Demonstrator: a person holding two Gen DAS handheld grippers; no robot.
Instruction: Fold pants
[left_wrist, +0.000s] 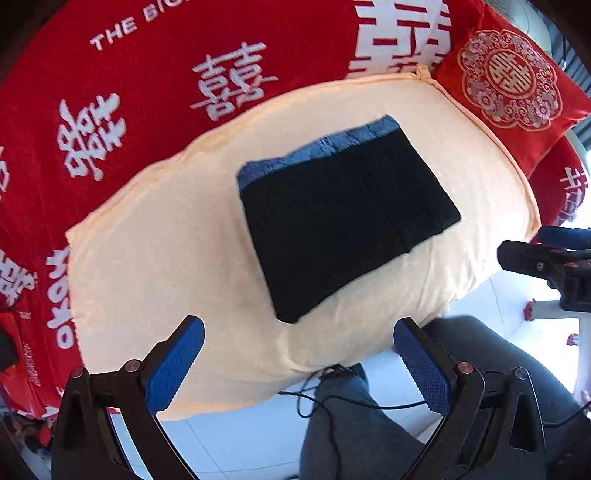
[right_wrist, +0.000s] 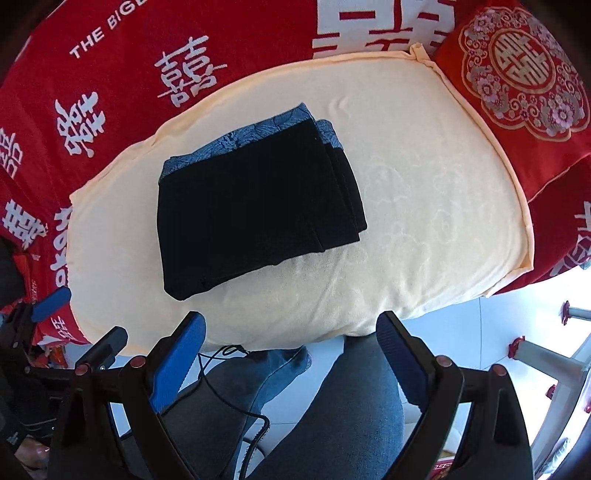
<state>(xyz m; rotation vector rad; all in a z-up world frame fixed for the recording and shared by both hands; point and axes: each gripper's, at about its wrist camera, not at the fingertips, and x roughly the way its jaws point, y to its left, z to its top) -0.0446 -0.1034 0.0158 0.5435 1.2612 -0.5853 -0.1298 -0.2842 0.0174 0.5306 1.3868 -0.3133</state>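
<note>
Left wrist view: pants (left_wrist: 343, 218) folded compact on cream cushion (left_wrist: 147, 258), ahead of both wide-open, empty grippers, left gripper (left_wrist: 299, 365) and right gripper (right_wrist: 291, 362); long axis diagonal, neither clearly nearer

We see the pants (left_wrist: 343, 218) folded into a compact black rectangle, lying flat on the cream cushion (left_wrist: 155, 240), nothing touching them. A blue patterned band runs along their far edge. At the right side, in the right wrist view (right_wrist: 255, 206), stacked layer edges show, stepped slightly apart.
</note>
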